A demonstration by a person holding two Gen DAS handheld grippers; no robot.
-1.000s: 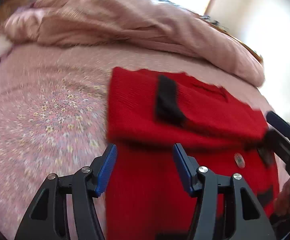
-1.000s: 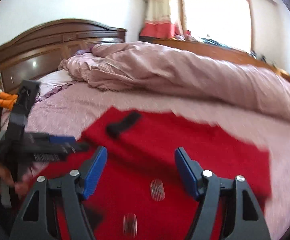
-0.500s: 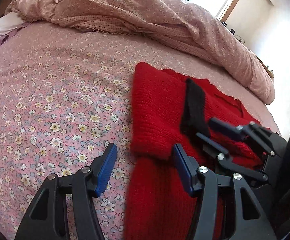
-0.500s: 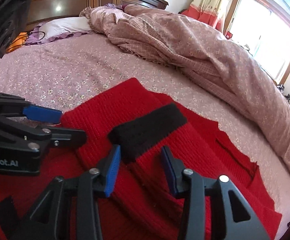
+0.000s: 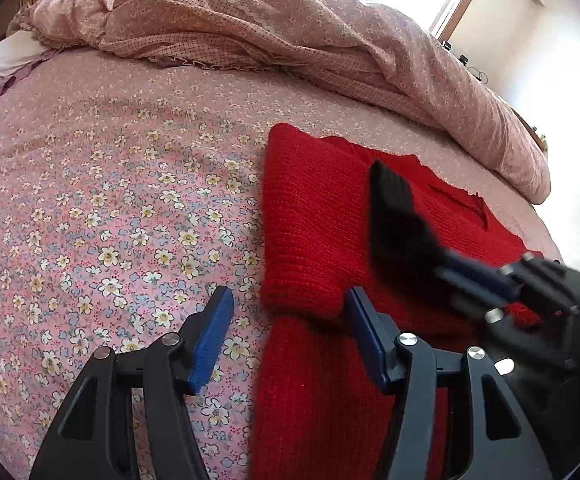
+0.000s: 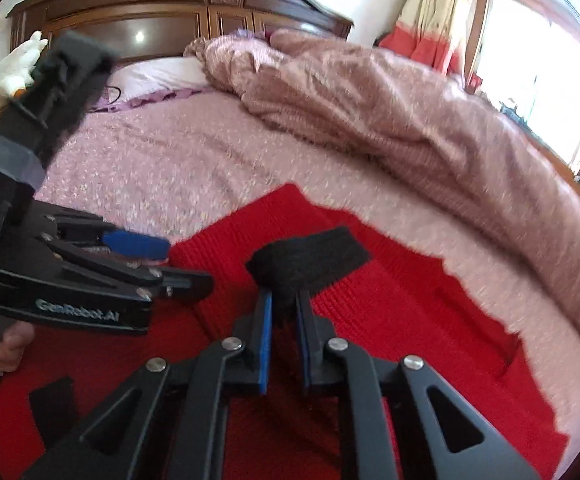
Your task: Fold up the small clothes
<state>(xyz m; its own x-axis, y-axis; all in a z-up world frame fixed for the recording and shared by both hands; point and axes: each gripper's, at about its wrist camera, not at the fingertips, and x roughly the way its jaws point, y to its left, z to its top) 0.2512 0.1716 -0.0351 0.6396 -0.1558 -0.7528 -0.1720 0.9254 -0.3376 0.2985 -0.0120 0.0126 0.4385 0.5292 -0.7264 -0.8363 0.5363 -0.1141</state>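
On the bed with the pink flowered sheet lies one red knitted sweater, partly folded. I have two tongs. My right tongs are closing on its one black ribbed cuff. My left tongs stand released over the sweater's edge.
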